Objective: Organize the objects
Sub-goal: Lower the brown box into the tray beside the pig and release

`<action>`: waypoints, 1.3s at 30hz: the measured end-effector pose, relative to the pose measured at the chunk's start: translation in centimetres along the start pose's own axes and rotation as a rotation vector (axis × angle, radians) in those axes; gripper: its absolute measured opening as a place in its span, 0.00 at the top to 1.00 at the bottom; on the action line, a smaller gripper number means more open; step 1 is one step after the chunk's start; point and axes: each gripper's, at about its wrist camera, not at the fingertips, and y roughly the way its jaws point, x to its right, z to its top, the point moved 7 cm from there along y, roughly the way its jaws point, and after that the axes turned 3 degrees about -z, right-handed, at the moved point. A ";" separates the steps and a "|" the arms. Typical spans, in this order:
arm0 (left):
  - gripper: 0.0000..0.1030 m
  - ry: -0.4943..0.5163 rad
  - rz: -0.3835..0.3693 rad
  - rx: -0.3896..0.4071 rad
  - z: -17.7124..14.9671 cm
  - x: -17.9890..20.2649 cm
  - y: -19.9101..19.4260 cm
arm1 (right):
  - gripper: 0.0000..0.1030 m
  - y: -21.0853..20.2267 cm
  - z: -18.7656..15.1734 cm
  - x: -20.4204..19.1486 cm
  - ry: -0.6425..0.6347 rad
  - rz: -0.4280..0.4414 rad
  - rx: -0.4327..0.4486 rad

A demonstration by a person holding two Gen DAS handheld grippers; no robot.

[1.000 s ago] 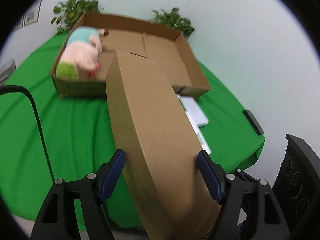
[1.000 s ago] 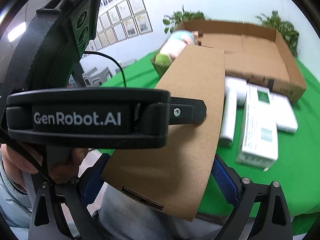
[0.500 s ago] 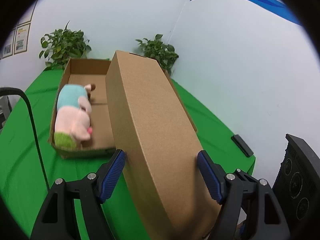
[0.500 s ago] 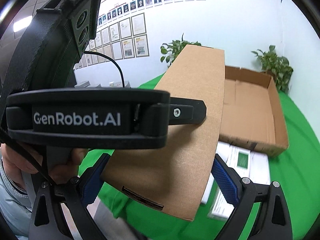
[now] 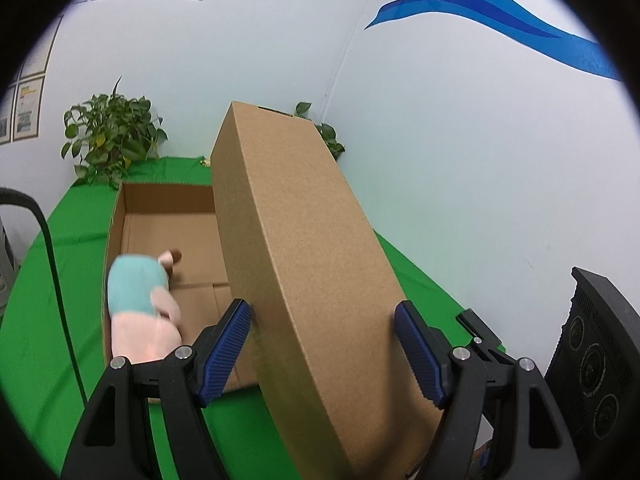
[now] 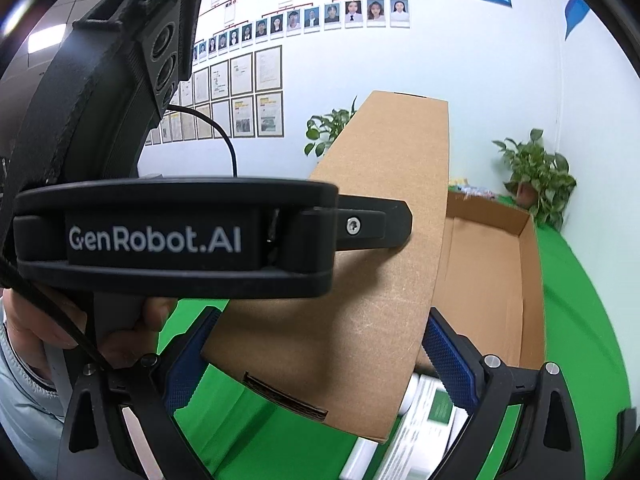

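A long closed cardboard box (image 5: 304,248) is held in the air between both grippers, tilted up over the table. My left gripper (image 5: 324,344) is shut on its sides. My right gripper (image 6: 316,356) is shut on the same box (image 6: 360,280) from the other side. Behind it lies a large open cardboard tray (image 5: 120,220), also in the right wrist view (image 6: 532,280). A pink and teal plush toy (image 5: 140,300) lies in the tray's near left corner. White packages (image 6: 424,428) lie on the green table below the held box.
The table is covered in green cloth (image 5: 60,320). Potted plants (image 5: 108,140) stand at the back by the wall. A black speaker-like device (image 5: 596,360) is at the right. The left gripper's body (image 6: 160,232) fills the left of the right wrist view.
Both grippers have lifted the long box and tilted it upward; the views now show more wall. The white packages have dropped under the box in the right wrist view.
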 end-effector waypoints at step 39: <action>0.33 -0.150 0.109 -0.299 -2.4 -14.4 14.7 | 0.07 25.5 2.2 5.3 0.130 0.146 -0.211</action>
